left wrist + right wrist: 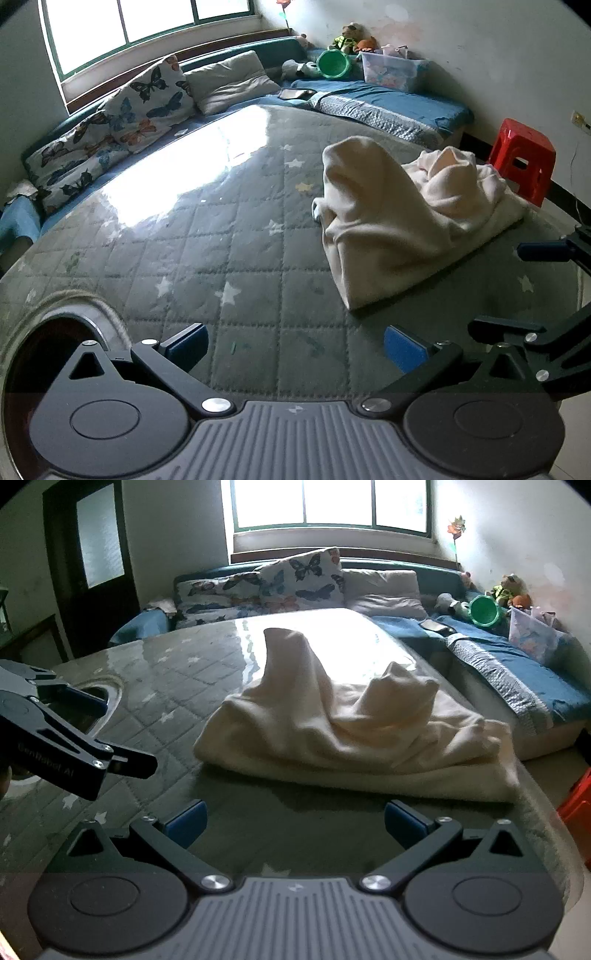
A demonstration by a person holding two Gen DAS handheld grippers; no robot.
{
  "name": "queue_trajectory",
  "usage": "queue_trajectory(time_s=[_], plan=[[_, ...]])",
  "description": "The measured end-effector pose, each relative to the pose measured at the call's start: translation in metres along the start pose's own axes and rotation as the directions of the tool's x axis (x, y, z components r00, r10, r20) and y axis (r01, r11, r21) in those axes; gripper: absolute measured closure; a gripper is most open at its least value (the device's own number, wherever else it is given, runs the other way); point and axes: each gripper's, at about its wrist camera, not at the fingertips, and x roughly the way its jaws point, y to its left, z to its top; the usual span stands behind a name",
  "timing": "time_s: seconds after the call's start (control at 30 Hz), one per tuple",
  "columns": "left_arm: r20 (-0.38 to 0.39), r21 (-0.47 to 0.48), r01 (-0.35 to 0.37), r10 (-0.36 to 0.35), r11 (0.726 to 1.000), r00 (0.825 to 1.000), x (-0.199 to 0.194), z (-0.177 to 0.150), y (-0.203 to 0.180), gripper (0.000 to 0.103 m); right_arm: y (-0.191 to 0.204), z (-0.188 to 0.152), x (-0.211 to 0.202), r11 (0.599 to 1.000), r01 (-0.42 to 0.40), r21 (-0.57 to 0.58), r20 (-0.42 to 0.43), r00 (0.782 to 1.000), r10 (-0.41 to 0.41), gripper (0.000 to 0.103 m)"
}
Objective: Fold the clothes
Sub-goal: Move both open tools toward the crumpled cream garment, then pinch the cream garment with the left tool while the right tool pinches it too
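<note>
The left gripper [295, 345] hangs over the quilted table [207, 266], fingers spread wide and holding nothing. At about one o'clock from it the cream garment [399, 221] lies rumpled in two peaks. The right gripper [294, 821], likewise released and bare, faces that heap at twelve o'clock.

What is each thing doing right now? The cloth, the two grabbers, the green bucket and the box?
Cloth: crumpled, two peaks sticking up, not folded, untouched.
Left gripper: open, empty.
Right gripper: open, empty, short of the cloth.
Bucket: tipped on its side.
Box: upright, stuff inside.
Stool: standing upright.
</note>
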Motion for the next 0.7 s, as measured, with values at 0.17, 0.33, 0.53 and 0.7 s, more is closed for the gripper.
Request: queue_trajectory(time_s=[0.17,0.33,0.53,0.7], plan=[[0.009,-0.003,0.005,-0.005,1.0,1.0,0.005,0.015,0.001,0.0,-0.01,0.01,0.0,1.0,0.021,0.014,0.028,0.999,-0.022,0.0],[0.029,0.007,0.007,-0.007,1.0,1.0,0.009,0.03,-0.001,0.0,-0.023,0.023,0.001,0.998,0.056,0.022,0.059,0.997,-0.057,0.0],[0.063,0.003,0.006,-0.006,1.0,0.998,0.014,0.054,-0.002,0.0,-0.043,0.043,0.004,0.994,0.096,0.052,0.107,0.989,-0.101,0.001],[0.111,-0.011,0.019,-0.017,1.0,0.994,0.017,0.073,-0.004,0.002,-0.061,0.058,0.014,0.991,0.094,0.099,0.112,0.988,-0.105,0.005]])
